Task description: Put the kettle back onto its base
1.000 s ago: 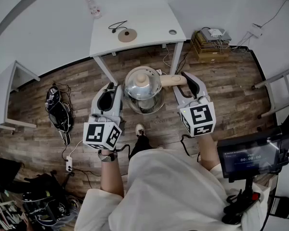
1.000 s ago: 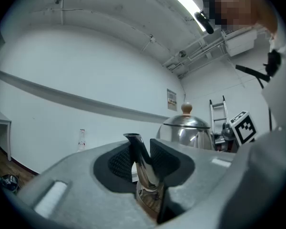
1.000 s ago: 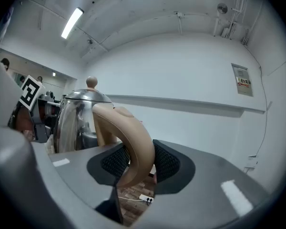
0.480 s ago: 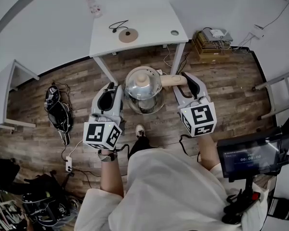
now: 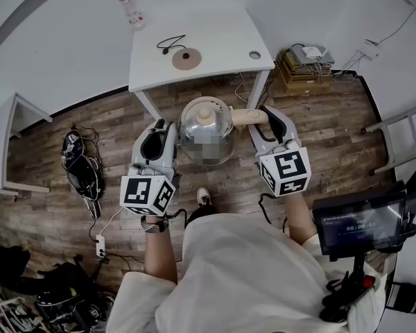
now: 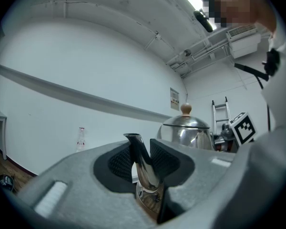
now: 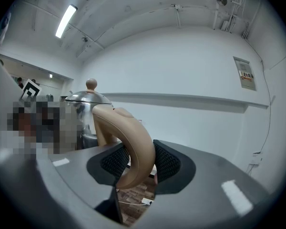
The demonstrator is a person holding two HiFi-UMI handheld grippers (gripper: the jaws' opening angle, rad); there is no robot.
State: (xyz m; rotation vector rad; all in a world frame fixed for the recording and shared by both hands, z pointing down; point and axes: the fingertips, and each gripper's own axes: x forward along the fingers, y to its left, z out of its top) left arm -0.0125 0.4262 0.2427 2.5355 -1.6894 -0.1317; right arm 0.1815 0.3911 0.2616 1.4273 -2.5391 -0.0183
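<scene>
Steel kettle held clear of its base

The kettle (image 5: 197,127), polished steel with a domed lid, pale wooden knob and curved tan handle (image 7: 128,142), sits upright at centre frame over the wood floor. The left tool (image 5: 170,127) pinches its spout (image 6: 139,152) and the right tool (image 5: 265,116) its handle. The base (image 5: 186,59), a round tan disc with a black cord, lies bare on the white worktop (image 5: 215,26), upper centre.

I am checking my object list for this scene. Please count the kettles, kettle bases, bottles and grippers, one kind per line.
kettle: 1
kettle base: 1
bottle: 1
grippers: 2 (left gripper, right gripper)
Total: 5
</scene>
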